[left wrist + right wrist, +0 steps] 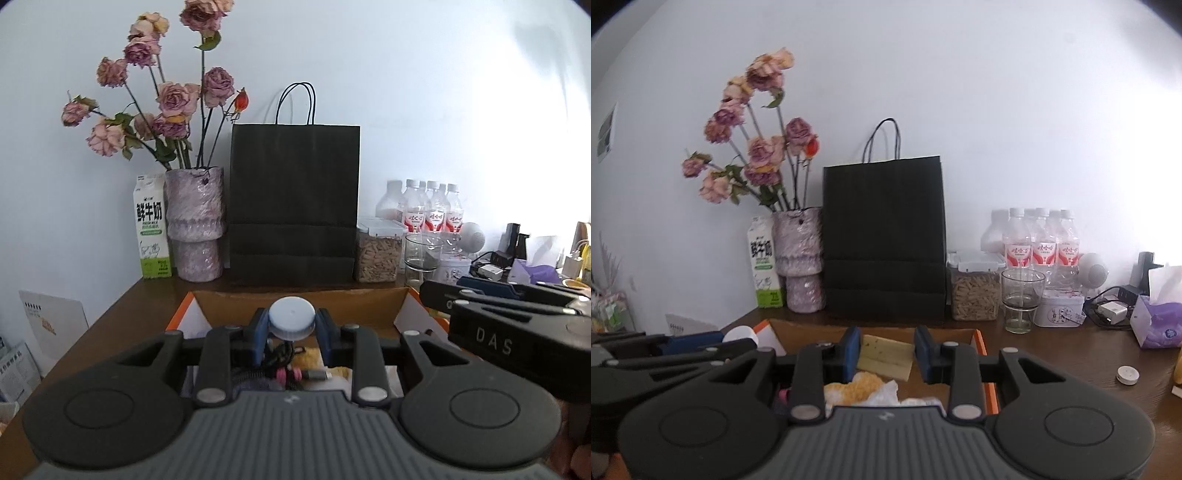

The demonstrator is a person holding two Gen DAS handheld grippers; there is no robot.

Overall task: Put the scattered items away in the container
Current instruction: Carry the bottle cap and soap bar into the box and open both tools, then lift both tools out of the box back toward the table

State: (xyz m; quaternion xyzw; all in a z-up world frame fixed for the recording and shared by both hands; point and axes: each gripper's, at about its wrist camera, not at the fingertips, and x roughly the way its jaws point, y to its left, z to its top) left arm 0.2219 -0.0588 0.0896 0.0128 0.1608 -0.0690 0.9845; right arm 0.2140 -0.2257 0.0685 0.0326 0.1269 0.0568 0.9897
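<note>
1. My left tongs [291, 328] are clenched on a white bottle cap [291, 322], held above the cardboard box [295, 295] on the bench [122, 314].
2. My right tongs [886, 356] stand apart, grasping nothing, over the same box [798, 330].
3. Cables [284, 356] and crumpled paper [864, 393] lie inside the box.

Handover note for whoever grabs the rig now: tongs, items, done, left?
Left tongs: shut on a white-capped bottle, held over the box.
Right tongs: nothing visible between the fingers, also over the box.
Done: cables and a yellow cloth lie in the box.
Left: drop the bottle in, then likely fetch the white puck on the table to the box's right.
</note>
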